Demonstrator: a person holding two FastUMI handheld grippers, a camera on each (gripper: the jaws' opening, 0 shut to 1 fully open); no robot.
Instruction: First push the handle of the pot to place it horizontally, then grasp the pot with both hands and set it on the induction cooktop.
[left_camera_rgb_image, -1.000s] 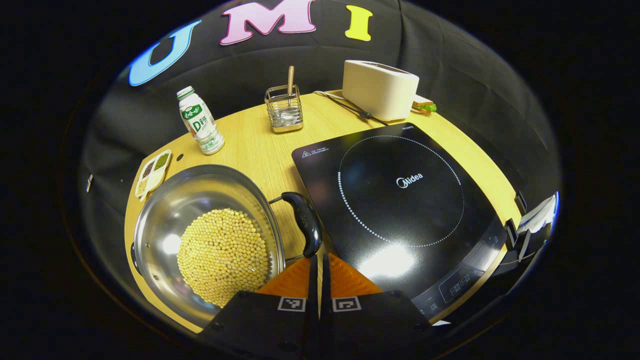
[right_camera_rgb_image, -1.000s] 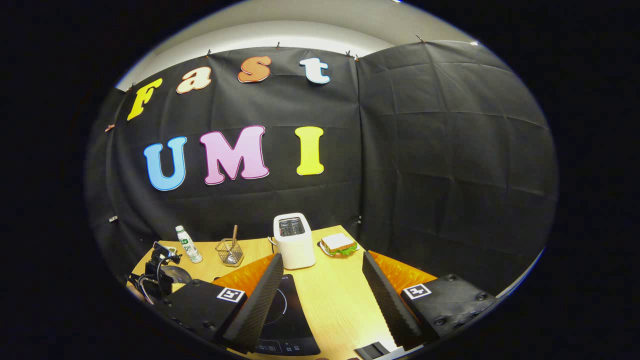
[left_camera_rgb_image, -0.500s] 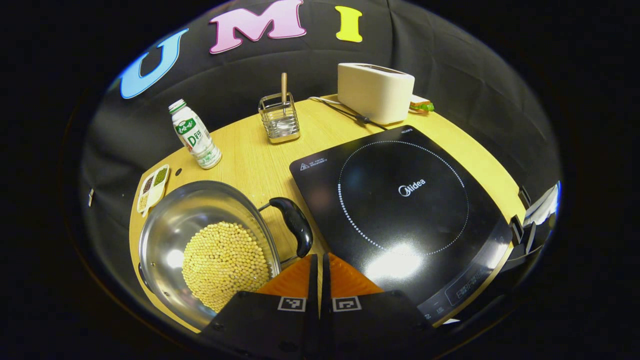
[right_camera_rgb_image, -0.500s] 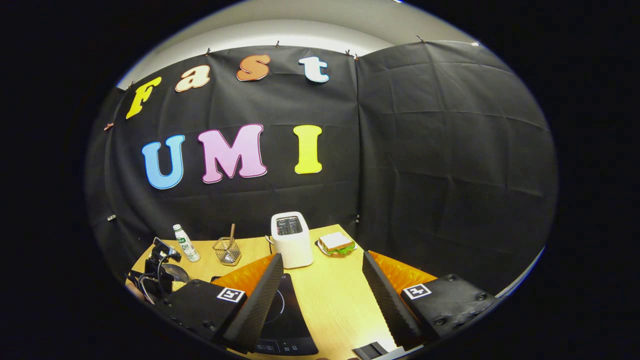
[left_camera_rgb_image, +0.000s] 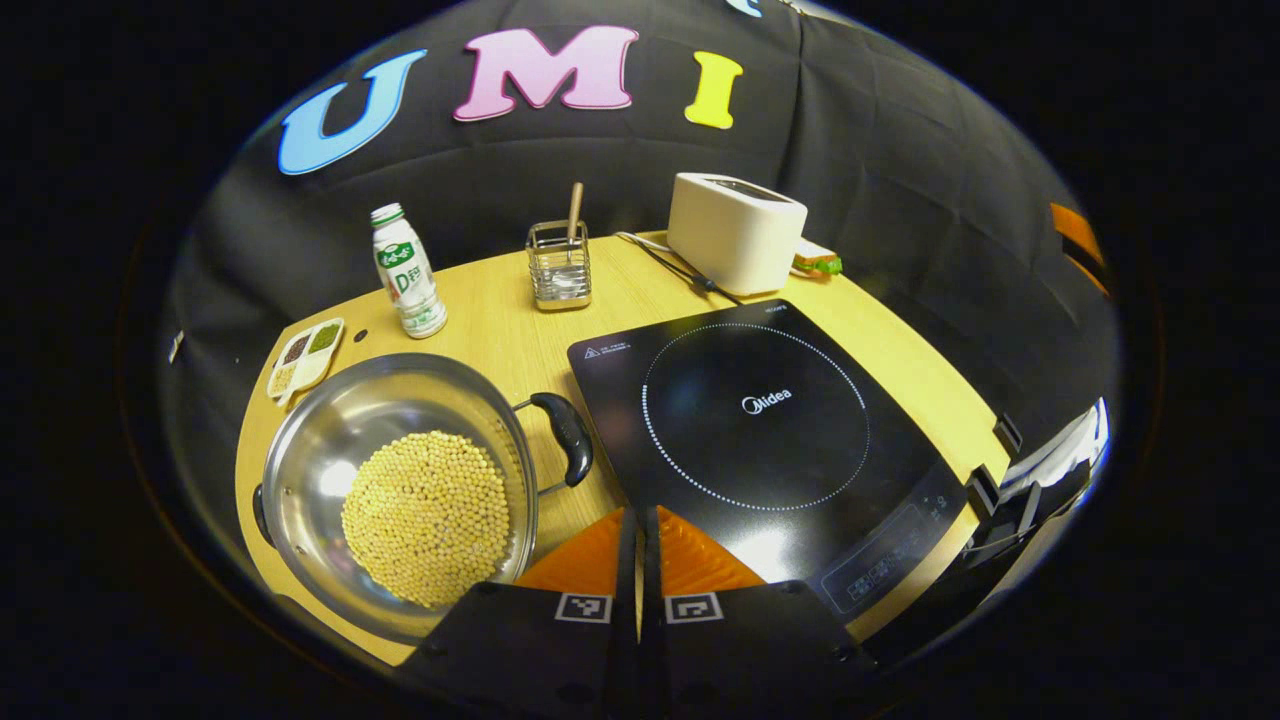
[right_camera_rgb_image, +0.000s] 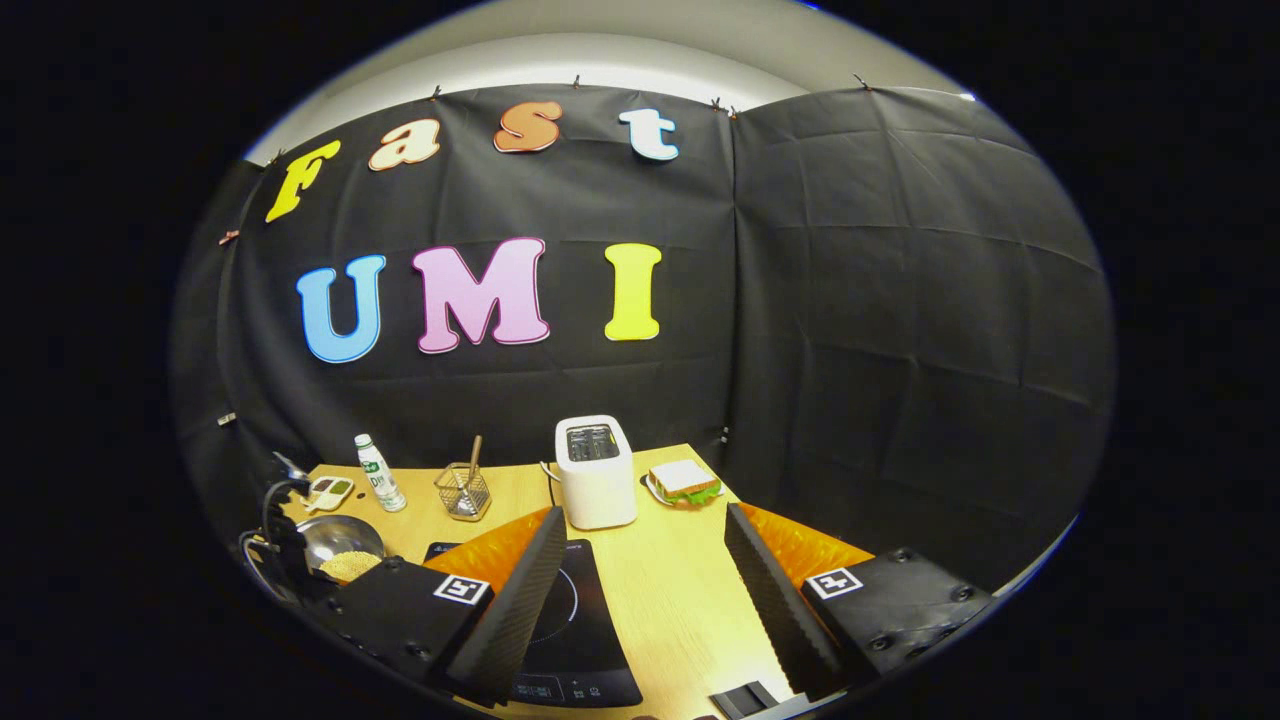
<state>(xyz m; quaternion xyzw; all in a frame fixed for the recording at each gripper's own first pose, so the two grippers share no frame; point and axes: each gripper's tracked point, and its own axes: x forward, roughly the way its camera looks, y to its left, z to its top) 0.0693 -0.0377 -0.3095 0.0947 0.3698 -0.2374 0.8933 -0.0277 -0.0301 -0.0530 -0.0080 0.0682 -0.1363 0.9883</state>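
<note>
Left gripper view: the left claw (left_camera_rgb_image: 640, 520), fingers pressed together and empty, hovers above the table (left_camera_rgb_image: 500, 320) just off the pot (left_camera_rgb_image: 395, 480) handle (left_camera_rgb_image: 566, 450), having drawn back since the earlier frame; the pot stands beside the induction cooktop (left_camera_rgb_image: 760, 420). Right gripper view: the right claw (right_camera_rgb_image: 645, 590), fingers spread apart, stays raised over the table, now showing the pot at far left.

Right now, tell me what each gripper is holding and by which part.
Nothing is held. The left gripper is shut on nothing, short of the pot handle. The right gripper is open above the table.
</note>
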